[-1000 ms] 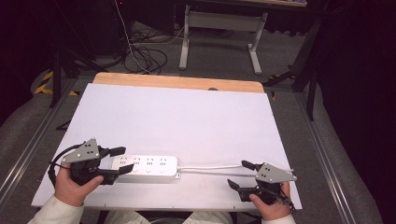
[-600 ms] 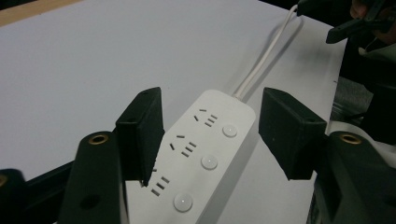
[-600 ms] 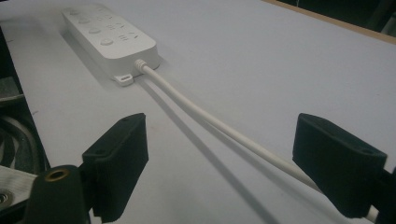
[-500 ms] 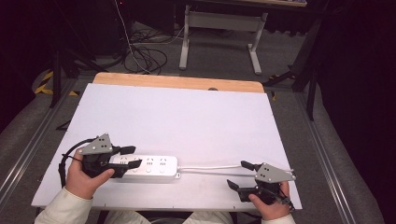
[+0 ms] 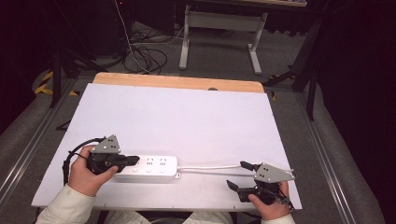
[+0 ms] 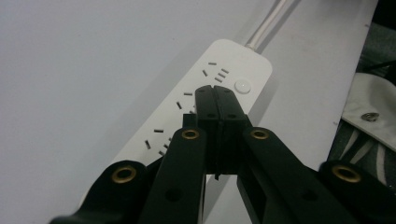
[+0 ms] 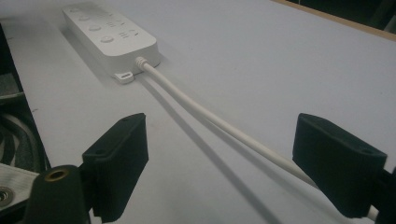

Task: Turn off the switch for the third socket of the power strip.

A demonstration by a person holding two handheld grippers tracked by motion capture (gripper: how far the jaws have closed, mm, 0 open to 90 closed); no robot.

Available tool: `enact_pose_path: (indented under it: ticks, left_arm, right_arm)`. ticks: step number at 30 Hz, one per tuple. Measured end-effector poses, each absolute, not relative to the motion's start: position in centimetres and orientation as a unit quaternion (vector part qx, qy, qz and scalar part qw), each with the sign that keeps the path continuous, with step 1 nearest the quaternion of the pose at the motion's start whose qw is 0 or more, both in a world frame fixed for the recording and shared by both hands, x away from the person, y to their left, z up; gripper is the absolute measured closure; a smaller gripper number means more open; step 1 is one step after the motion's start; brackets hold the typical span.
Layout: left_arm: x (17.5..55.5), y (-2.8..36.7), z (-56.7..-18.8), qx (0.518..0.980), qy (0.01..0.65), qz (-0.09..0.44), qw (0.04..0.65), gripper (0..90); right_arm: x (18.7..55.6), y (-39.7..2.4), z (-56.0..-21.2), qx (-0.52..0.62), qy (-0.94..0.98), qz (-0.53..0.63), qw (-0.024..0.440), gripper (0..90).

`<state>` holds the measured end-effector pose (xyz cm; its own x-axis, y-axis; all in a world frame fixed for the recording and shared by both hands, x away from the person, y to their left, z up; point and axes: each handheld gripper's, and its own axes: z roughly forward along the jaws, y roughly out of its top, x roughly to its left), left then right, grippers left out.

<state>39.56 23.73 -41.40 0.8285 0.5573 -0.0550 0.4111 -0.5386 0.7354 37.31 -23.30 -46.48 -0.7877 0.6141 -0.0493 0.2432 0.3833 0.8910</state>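
White power strip (image 5: 147,168) lying flat in the lower left of the high view, near the front edge of the white worktop (image 5: 187,116), long side running left to right. Seen in the left gripper view (image 6: 205,88) stretching from the frame's lower left toward upper centre, with socket slots along its top and a round white button (image 6: 242,86) near the far end.

Left gripper (image 5: 130,160) at the strip's left end in the high view, held by the left hand (image 5: 84,172) in a pale sleeve (image 5: 65,207). Jaws pressed fully together in the left gripper view (image 6: 215,100), nothing between them, tips poised over the strip's top face; contact with the strip impossible to judge.

White cable (image 5: 210,168) leaving the strip's right end and running across the worktop toward the lower right of the high view. In the right gripper view, cable (image 7: 210,116) passing diagonally from the strip (image 7: 109,35) in the upper left down to the lower right.

Right gripper (image 5: 239,175) in the lower right of the high view, held by the right hand (image 5: 268,205). Jaws spread wide in the right gripper view (image 7: 243,168), cable lying between them, closer to the right-hand jaw, gripped by neither.
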Motion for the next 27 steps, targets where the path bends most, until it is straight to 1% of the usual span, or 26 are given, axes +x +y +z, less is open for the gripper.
enact_pose_path:
  ticks: [4, 21, 27]
  left_arm:
    - [39.8, 23.3, -41.5, 0.883, 0.288, 0.083, 0.361, 89.9]
    - [40.6, 22.4, -42.2, 0.901, 0.322, 0.055, 0.285, 90.0]
    - [40.8, 22.1, -42.5, 0.906, 0.327, 0.055, 0.262, 90.0]
  right_arm:
    - [37.3, -23.3, -46.5, 0.263, 0.811, 0.487, 0.19, 18.3]
    - [37.4, -23.1, -46.7, 0.26, 0.817, 0.48, 0.186, 18.9]
    - [37.4, -23.1, -46.7, 0.259, 0.817, 0.48, 0.186, 18.9]
